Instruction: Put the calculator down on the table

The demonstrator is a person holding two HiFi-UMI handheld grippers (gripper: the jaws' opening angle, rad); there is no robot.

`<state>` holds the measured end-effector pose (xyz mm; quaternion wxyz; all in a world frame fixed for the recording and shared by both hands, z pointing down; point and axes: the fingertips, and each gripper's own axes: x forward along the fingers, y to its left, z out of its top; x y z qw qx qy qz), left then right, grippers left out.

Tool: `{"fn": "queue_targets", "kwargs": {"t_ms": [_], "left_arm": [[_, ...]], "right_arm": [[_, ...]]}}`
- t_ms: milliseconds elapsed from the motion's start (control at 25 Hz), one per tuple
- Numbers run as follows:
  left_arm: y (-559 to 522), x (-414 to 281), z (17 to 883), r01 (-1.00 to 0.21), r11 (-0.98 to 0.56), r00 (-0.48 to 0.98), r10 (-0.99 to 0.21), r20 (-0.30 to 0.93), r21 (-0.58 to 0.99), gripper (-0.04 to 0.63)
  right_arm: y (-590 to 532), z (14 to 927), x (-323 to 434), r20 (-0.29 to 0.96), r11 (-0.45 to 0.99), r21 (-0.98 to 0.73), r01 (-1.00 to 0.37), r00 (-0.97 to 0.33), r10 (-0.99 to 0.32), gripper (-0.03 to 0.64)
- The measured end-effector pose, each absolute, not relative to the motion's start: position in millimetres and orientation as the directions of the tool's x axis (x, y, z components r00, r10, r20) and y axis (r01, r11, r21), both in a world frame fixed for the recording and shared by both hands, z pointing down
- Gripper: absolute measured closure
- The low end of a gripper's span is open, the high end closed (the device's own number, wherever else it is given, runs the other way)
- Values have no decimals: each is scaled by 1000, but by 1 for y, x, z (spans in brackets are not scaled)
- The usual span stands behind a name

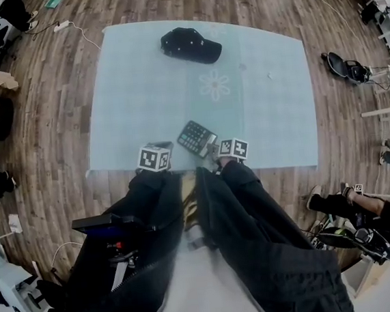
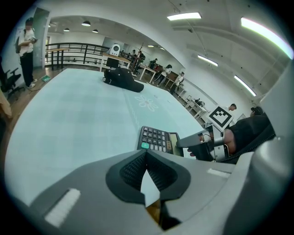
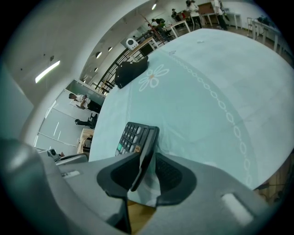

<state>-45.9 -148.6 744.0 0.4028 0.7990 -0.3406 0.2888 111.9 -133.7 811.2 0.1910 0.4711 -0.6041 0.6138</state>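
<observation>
Head view first: the calculator (image 1: 197, 138) is down near the front edge of the table (image 1: 140, 88), keys up on the pale cloth, sitting between the two marker cubes. A black cap (image 1: 191, 46) lies well apart at the far side, and a printed flower (image 1: 214, 85) sits between the two.

Over to the right gripper (image 3: 148, 156). Its jaws stand spread with the display end of the calculator between them. The casing leans close to the pad on the picture's left, while cloth shows through the gap on the other side, so there is no squeeze on it.

From the left gripper view the calculator looks flat on the cloth, with the right gripper's jaws over its display end. Whether that end is fully down I can't make out.

The left gripper (image 2: 147, 153) has its pads pressed together at the tips and nothing between them, only cloth beyond. It hovers just beside the calculator, on the near left, pointing down at the table.
</observation>
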Motion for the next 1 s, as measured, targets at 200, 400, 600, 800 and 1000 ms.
{"fn": "queue_targets", "kwargs": {"t_ms": [200, 400, 600, 800, 1000], "left_arm": [[-159, -45, 735, -778, -444, 607, -347, 715, 445, 598], [-186, -40, 699, -779, -461, 616, -429, 661, 426, 600], [-219, -34, 635, -772, -506, 631, -538, 559, 385, 598], [-243, -27, 560, -769, -558, 637, -628, 447, 312, 600], [-258, -10, 490, -745, -631, 664, -672, 328, 215, 599]], "right_arm": [[-148, 789, 142, 831, -198, -450, -871, -327, -450, 514], [-189, 728, 151, 760, -80, -332, -940, -216, -612, 565], [-230, 639, 126, 598, 89, -273, -958, -242, -764, 598], [-250, 547, 108, 434, 191, -237, -953, -279, -857, 615], [-261, 476, 97, 293, 267, -191, -945, -314, -903, 615]]}}
